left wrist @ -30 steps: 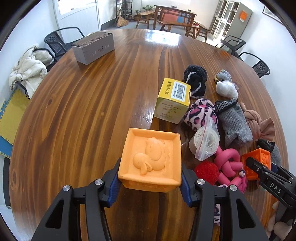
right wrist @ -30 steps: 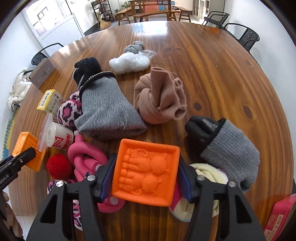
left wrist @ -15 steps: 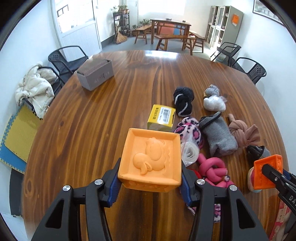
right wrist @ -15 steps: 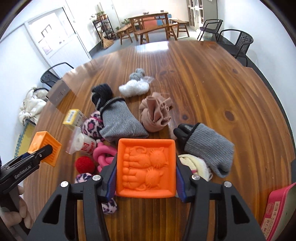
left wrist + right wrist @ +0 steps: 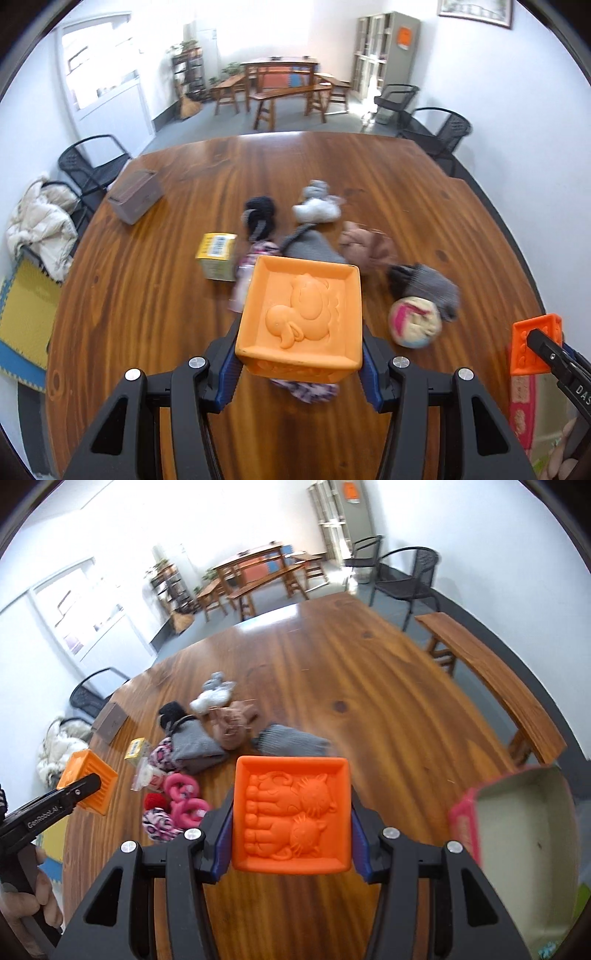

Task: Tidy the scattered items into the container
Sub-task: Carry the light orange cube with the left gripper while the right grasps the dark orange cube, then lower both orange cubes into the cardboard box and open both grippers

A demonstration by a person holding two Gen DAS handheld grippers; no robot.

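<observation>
- Left gripper (image 5: 299,365) is clamped on a light-orange cube (image 5: 301,319), its blue pads pressing both side walls; the face turned to the camera shows a raised duck, and the cube hangs above the wooden table (image 5: 147,295).
- Right gripper (image 5: 291,843) is clamped the same way on a deeper-orange cube (image 5: 291,814) whose face carries embossed cats, also held clear of the tabletop.
- At the right edge of the right wrist view sits the container (image 5: 528,849), a pink-walled box with a pale inner floor, open at the top. What shows of its inside holds nothing large; a small bluish scrap lies at its near corner, too blurred to name.
- Neither cube is in the container: the deeper-orange one is just beside its left wall, the light-orange one well apart on the far left of that view.
- Scattered on the table are a grey sock bundle (image 5: 195,744), a brown knotted cloth (image 5: 232,727), a second grey sock (image 5: 291,740), a white-and-grey bundle (image 5: 212,694), a black bundle (image 5: 171,712), a pink knotted toy (image 5: 184,799), a red pompom (image 5: 155,802), a leopard-print bundle (image 5: 159,823) and a yellow carton (image 5: 136,748).
- From the left wrist, a rolled cream-and-pink sock (image 5: 415,323) lies touching the second grey sock.
- A grey box (image 5: 135,199) stands well apart at the far left of the table.
</observation>
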